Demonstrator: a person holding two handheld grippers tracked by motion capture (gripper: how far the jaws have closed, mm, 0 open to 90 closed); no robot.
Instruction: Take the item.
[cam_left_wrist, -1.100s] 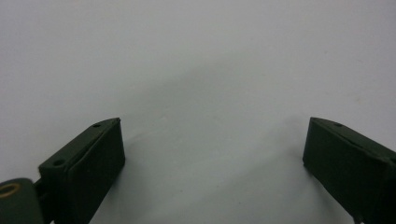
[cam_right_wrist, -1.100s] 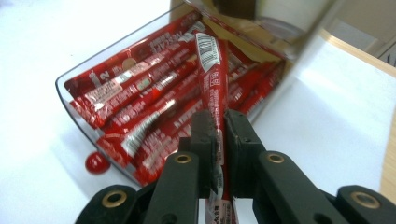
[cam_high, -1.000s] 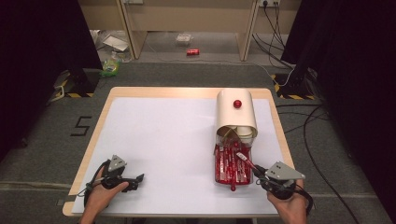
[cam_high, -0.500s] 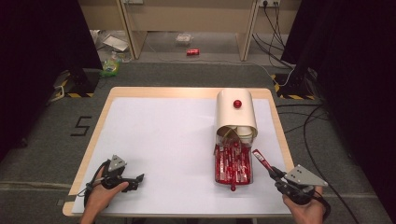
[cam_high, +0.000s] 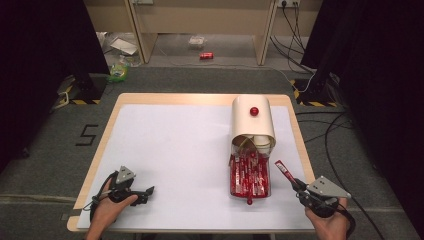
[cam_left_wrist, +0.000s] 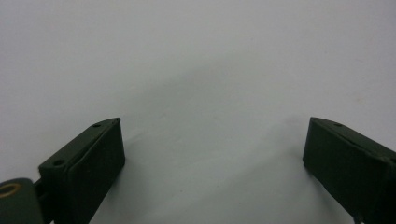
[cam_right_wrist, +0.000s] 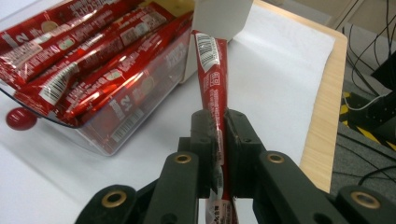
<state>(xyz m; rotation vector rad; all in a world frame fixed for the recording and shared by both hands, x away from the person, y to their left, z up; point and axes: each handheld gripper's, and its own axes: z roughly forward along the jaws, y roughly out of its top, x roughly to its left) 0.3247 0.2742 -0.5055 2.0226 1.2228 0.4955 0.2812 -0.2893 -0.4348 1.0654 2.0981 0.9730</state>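
the right gripper (cam_right_wrist: 219, 116) is clamped on one red stick sachet (cam_right_wrist: 211, 70), pinching it near its lower end so most of the packet juts out ahead of the jaws. in the high view that sachet (cam_high: 283, 170) hangs over the white table (cam_high: 175, 150) at about 4 o'clock from the table's middle, just to the 3 o'clock side of the clear tray (cam_high: 249, 176) of matching red sachets, and apart from it. the tray sits pulled out from the cream roll-top dispenser (cam_high: 252, 120) with its red knob (cam_high: 254, 111).

the step looks like carrying a single sachet clear of the tray. to do it well, keep the squeeze steady: the foil is slick and the hold is near one end, so a quick swing could let it pivot or slide. move it level, keep the free tip away from the dispenser's front edge, which stands close behind it in the right gripper view, and bring it low over bare table before loosening.

the left gripper (cam_left_wrist: 212, 154) has its jaws spread wide with nothing between them, resting at about 8 o'clock (cam_high: 131, 189), ready to help.
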